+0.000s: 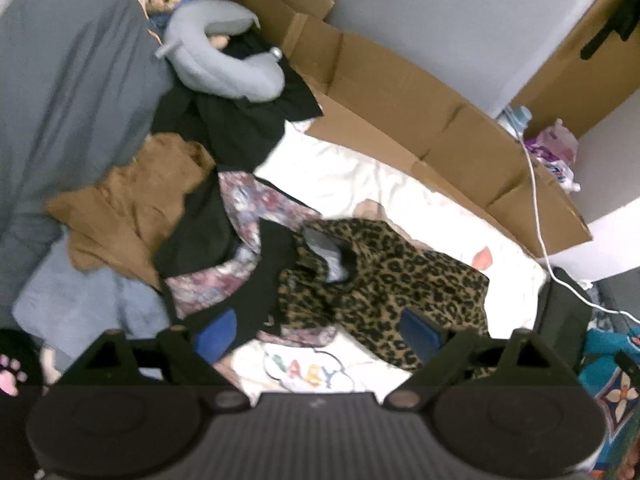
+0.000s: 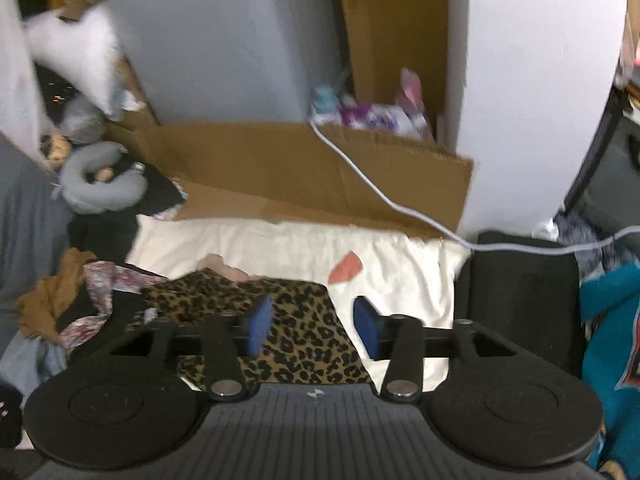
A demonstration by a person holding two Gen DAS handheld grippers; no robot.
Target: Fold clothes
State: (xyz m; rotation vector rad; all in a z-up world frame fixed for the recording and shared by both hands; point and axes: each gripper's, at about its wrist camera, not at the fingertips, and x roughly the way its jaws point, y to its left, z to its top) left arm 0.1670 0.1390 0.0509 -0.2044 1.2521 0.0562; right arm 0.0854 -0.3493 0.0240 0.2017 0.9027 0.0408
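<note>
Both grippers, left point(image 1: 320, 334) and right point(image 2: 314, 326), hover fingers apart, empty, over the leopard-print garment point(image 1: 400, 292) beside bare white sheet point(image 2: 280, 244).

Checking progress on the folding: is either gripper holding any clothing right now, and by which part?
Nothing is held. The left gripper and right gripper are both open above the leopard-print garment, with nothing between their pads.

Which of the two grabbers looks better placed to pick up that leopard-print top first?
Probably the right gripper: its open blue fingers hang directly over the leopard-print garment. The left gripper is open too, but straddles the garment's edge and the white sheet.
</note>
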